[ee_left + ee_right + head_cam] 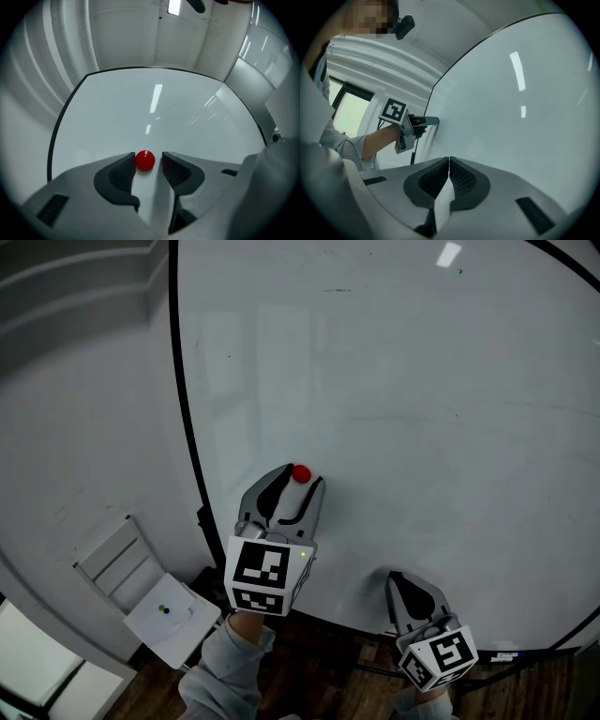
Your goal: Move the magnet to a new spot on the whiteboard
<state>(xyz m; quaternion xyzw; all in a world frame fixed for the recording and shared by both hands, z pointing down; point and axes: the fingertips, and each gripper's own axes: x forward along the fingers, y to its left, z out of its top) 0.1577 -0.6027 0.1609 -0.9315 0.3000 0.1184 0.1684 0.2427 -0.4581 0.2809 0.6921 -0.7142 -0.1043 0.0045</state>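
Note:
A small round red magnet (pixel 300 473) sticks to the whiteboard (pixel 403 381) low on its left side. My left gripper (pixel 298 482) points at the board with the magnet (pixel 145 160) between its fingertips. Its jaws stand apart: the left pad (pixel 123 173) sits at the magnet's edge, and a narrow gap shows before the right pad (pixel 174 171). My right gripper (pixel 401 579) hangs lower right near the board's bottom edge, shut (pixel 449 161) with nothing in it. The right gripper view also shows the left gripper (pixel 431 120) against the board (pixel 511 103).
The board's black frame (pixel 185 409) runs down its left edge, with a grey wall beyond. A white folding stand (pixel 141 587) sits on the floor at lower left. Wooden floor (pixel 347 690) lies under the board. A window (pixel 349 105) shows behind the person's sleeve.

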